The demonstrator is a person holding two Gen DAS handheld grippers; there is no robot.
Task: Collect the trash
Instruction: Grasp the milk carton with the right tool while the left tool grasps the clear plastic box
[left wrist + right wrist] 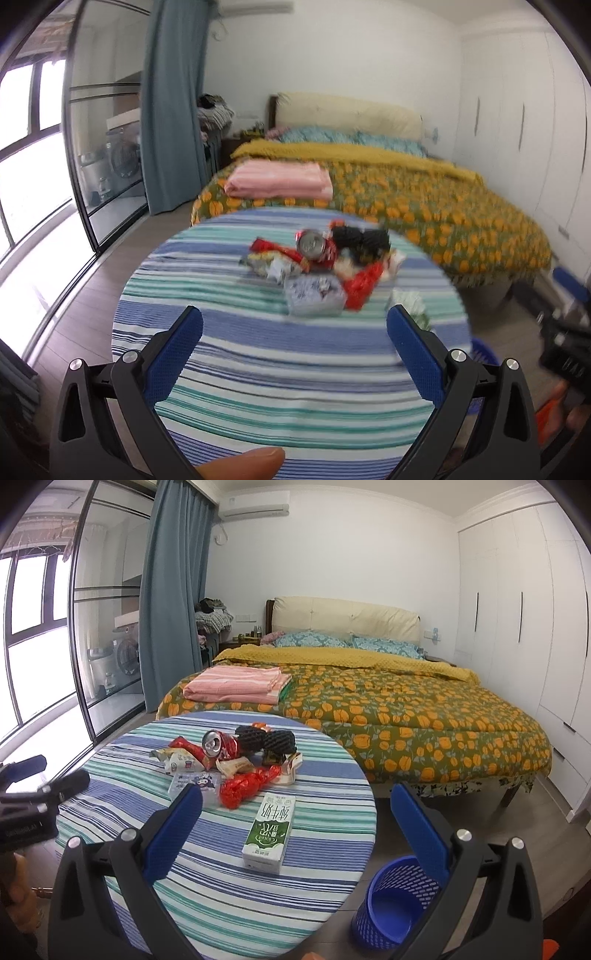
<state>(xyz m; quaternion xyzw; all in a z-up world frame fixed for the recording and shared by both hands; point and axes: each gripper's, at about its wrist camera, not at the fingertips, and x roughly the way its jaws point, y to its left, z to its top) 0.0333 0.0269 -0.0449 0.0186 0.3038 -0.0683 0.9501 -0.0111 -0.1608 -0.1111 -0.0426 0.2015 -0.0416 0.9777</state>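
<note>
Milk carton (270,832) lay flat on the striped tablecloth (229,893) between the right gripper's (295,812) two blue pads, nearer the left one. Its long axis ran away from the tool, tilted slightly rightward, with the green printed end toward the camera and the white end toward the trash heap. The right gripper's jaws stood spread wide and held nothing; neither pad touched the carton.

Ahead of the carton, beyond the left pad (173,830), lay the heap: a crushed red soda can (218,744) on its side with its silver top facing the tool and leftward, a crumpled red wrapper (247,786) angled up to the right, a clear printed packet (195,784) partly behind the left pad, and black foam netting (269,740) farthest off.

A blue mesh wastebasket (395,904) stood on the floor below the right pad, off the table's edge.

The left gripper (295,325) was likewise spread wide and empty, above the cloth, with the blurred heap (321,266) ahead between its pads. A fingertip (243,463) showed at that view's lower edge.
</note>
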